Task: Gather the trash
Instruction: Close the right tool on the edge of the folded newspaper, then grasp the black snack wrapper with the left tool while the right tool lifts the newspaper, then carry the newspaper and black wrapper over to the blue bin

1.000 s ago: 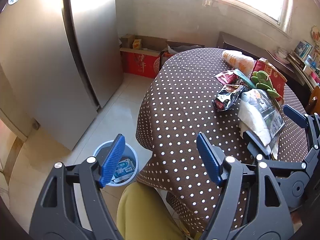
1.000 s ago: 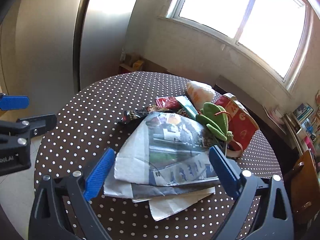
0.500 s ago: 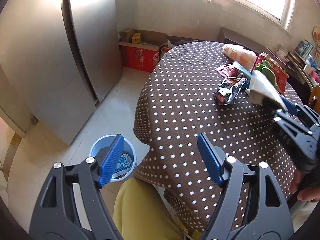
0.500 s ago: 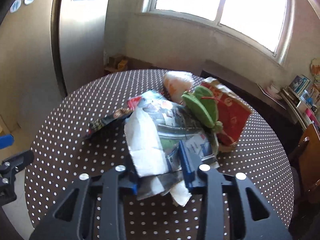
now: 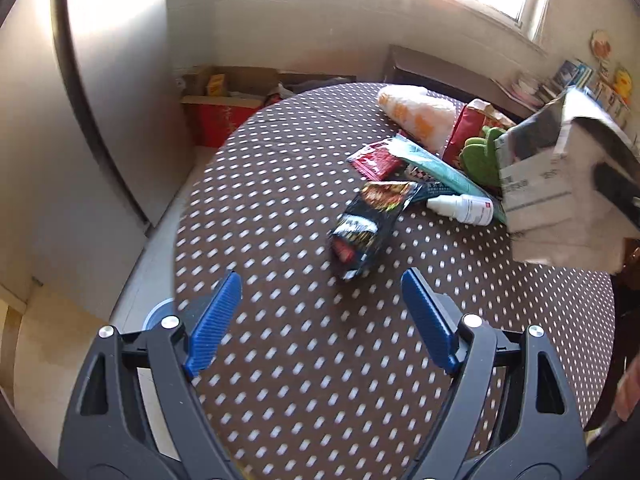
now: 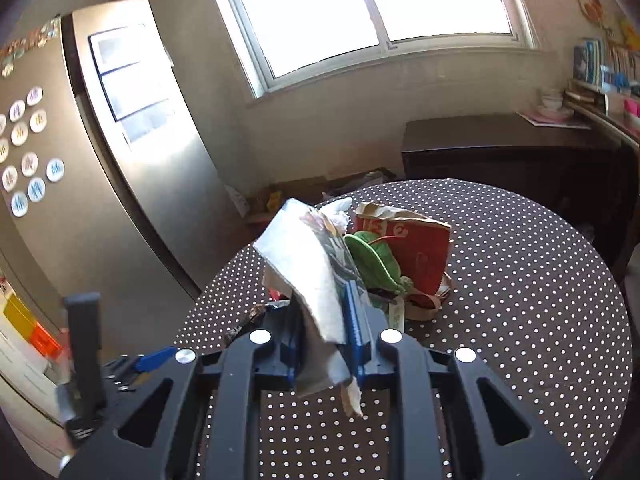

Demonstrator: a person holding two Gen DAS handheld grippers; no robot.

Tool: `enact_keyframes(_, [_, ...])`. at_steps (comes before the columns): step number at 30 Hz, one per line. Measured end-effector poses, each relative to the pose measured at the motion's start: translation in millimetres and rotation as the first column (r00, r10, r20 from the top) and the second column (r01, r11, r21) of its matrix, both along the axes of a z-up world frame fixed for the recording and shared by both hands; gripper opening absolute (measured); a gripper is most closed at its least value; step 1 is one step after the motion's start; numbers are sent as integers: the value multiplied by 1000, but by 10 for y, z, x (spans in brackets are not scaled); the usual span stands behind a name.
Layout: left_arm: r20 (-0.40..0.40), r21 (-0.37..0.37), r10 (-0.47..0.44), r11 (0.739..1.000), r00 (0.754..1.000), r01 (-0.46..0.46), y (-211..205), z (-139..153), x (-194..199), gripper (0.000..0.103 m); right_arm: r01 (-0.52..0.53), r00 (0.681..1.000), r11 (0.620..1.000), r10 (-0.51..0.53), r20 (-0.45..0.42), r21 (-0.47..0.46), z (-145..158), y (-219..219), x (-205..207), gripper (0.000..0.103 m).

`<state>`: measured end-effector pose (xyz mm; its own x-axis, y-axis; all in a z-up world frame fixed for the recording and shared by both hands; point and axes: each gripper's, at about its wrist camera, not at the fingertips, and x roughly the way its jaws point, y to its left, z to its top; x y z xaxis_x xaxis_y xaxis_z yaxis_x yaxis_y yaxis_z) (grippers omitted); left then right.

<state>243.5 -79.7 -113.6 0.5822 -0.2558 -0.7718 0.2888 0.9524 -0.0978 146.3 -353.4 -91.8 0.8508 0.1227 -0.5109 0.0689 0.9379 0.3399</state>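
Your right gripper point(image 6: 326, 340) has its blue fingers point(image 6: 354, 332) clamped on the folded newspaper point(image 6: 310, 272), which is lifted clear of the desk point(image 6: 520, 280) and stands up at 12 o'clock from the grip. In the left wrist view that paper point(image 5: 560, 184) hangs at 2 o'clock. Your left gripper point(image 5: 320, 320) is spread wide, fingers point(image 5: 214, 322) holding nothing, above the dotted cloth. At its 12 o'clock lies a black snack wrapper point(image 5: 368, 224); just beyond, a white bottle point(image 5: 460, 208), red packet point(image 5: 376, 160) and green toy point(image 5: 480, 152). A blue bin rim point(image 5: 160, 312) shows at 9 o'clock.
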Motion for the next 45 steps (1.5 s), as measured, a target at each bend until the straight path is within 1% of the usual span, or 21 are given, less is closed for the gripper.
enact_keyframes(3, [8, 6, -19, 1000, 1000, 19, -137, -32, 127, 81, -5, 1000, 999, 4, 18, 42, 57, -127, -53, 20])
enact_keyframes(5, [12, 11, -7, 1000, 1000, 7, -218, -66, 208, 81, 12, 1000, 999, -13, 26, 44, 105, -169, -83, 20])
enact_keyframes(6, [6, 16, -5, 1000, 1000, 5, -244, -80, 240, 75, 18, 999, 999, -19, 31, 41, 127, -211, -96, 20])
enact_keyframes(7, [-6, 12, -20, 1000, 1000, 20, -280, -98, 275, 61, 21, 999, 999, -23, 37, 39, 145, -222, -108, 20])
enact_keyframes(8, [-13, 3, -35, 999, 999, 35, -291, -114, 292, 52, 23, 999, 999, -24, 40, 39, 158, -231, -122, 20])
enact_keyframes(9, [-27, -3, -49, 999, 998, 49, -314, -141, 315, 35, 28, 998, 999, -30, 46, 39, 160, -229, -136, 20])
enact_keyframes(10, [-27, 15, -46, 999, 999, 46, -332, -160, 327, 32, 29, 998, 999, -31, 49, 40, 160, -225, -145, 20])
enact_keyframes(11, [-11, 25, -55, 998, 998, 55, -345, -157, 320, 30, 25, 998, 999, -27, 50, 41, 168, -220, -143, 20])
enact_keyframes(12, [-11, 26, -61, 998, 998, 61, -352, -157, 326, 29, 23, 998, 999, -25, 52, 42, 187, -223, -171, 20])
enact_keyframes(15, [-15, -1, -63, 998, 998, 63, -301, -125, 283, 28, 6, 998, 999, -8, 63, 44, 216, -179, -158, 20])
enact_keyframes(18, [14, 16, -45, 999, 999, 45, -216, -65, 162, 28, -31, 996, 998, 27, 84, 48, 264, -106, -123, 20])
enact_keyframes(19, [18, 12, -38, 999, 999, 38, -188, -41, 120, 28, -45, 995, 998, 41, 91, 48, 279, -65, -112, 20])
enact_keyframes(23, [53, -9, 13, 1000, 999, -13, 51, 88, -103, 28, -120, 987, 991, 113, 119, 58, 361, 152, -63, 20])
enact_keyframes(25, [77, -13, 47, 999, 996, -47, 208, 168, -227, 28, -176, 977, 983, 167, 131, 59, 397, 310, -26, 20])
enact_keyframes(29, [112, -26, 116, 993, 987, -114, 524, 284, -425, 28, -261, 959, 964, 252, 130, 58, 416, 628, 110, 20])
enact_keyframes(33, [119, -48, 219, 976, 969, -214, 941, 336, -565, 28, -339, 937, 938, 330, 114, 71, 385, 980, 239, 20])
enact_keyframes(36, [128, -52, 274, 962, 953, -269, 1160, 367, -590, 28, -407, 910, 911, 398, 114, 71, 380, 1291, 298, 20])
enact_keyframes(41, [134, -72, 368, 930, 920, -361, 1577, 379, -717, 28, -475, 879, 877, 469, 86, 78, 344, 1810, 421, 20])
enact_keyframes(45, [126, -72, 414, 910, 902, -408, 1851, 328, -722, 28, -513, 858, 855, 509, 75, 72, 335, 2164, 480, 20])
